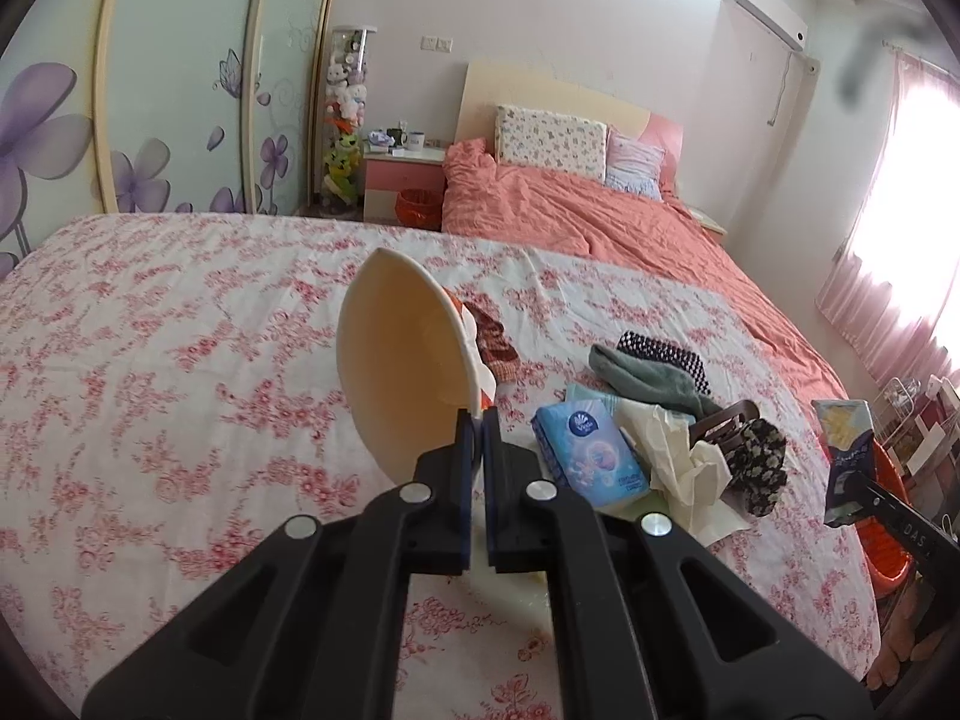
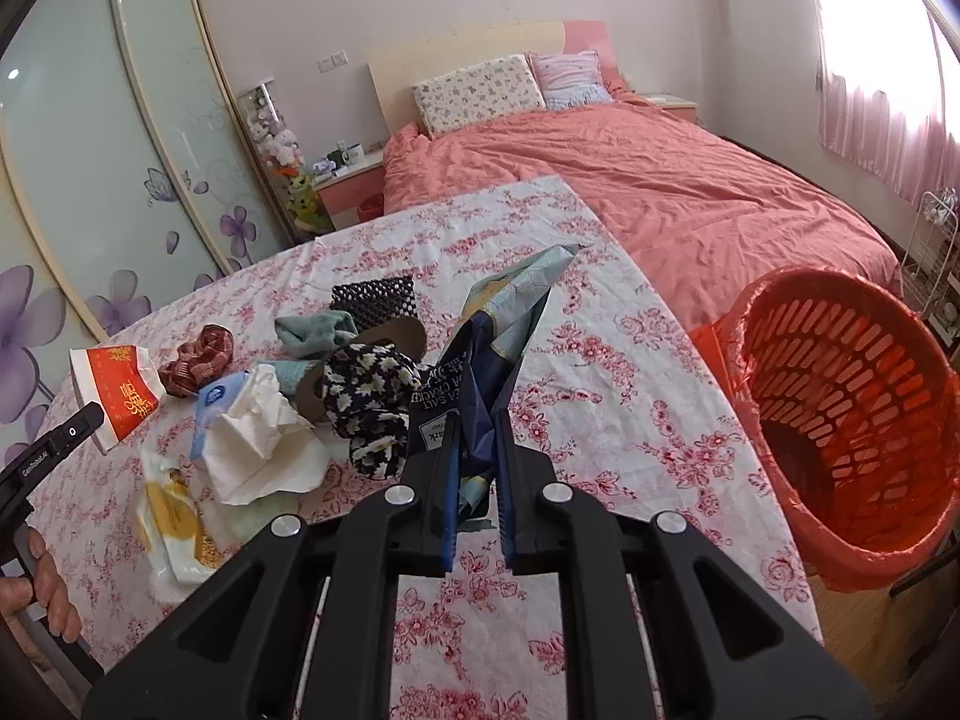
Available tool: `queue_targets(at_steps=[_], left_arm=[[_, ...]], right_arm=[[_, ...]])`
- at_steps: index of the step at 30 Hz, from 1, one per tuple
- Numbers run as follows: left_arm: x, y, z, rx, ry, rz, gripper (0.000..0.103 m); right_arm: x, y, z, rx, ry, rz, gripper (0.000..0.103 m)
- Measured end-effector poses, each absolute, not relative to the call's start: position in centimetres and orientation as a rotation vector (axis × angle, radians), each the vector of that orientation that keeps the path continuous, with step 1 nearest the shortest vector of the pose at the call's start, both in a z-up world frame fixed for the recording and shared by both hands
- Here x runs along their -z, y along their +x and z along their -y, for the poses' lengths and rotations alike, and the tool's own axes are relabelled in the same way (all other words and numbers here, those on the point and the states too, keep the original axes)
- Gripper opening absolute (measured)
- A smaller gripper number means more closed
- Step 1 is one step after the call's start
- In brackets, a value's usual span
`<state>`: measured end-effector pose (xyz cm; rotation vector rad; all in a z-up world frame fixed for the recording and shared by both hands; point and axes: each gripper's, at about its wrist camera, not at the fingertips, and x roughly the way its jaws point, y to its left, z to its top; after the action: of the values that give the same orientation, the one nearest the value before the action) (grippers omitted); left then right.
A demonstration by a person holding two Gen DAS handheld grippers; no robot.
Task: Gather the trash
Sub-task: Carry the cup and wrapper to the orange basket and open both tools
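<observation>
Two pieces of trash were held above the floral tablecloth (image 2: pixel 630 360): the left gripper (image 1: pixel 478 420) pinched a crushed paper cup (image 1: pixel 396 360) by its rim, and the right gripper (image 2: pixel 480 420) clamped a blue cracker wrapper (image 2: pixel 504 312). Tissues (image 2: pixel 258 438) lay mid-cloth; an orange basket (image 2: pixel 852 420) stood past its right edge.

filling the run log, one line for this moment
left gripper: shut on paper cup | right gripper: shut on cracker wrapper | bin: waiting
</observation>
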<state>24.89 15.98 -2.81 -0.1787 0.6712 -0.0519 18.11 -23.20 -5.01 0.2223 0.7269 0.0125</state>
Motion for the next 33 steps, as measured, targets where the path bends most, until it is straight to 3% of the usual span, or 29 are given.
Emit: queue_targets(at_steps=[16, 33], left_arm=[[-1.9, 21.9, -11.3, 0.165, -0.150, -0.587, 0.004], [-3.7, 20.6, 4.3, 0.512, -0.132, -0.576, 0.004]], right_arm=[[2.3, 14.8, 25.2, 0.010, 0.219, -0.635, 0.011], [2.1, 11.8, 33.6, 0.166, 0.274, -0.589, 0.011]])
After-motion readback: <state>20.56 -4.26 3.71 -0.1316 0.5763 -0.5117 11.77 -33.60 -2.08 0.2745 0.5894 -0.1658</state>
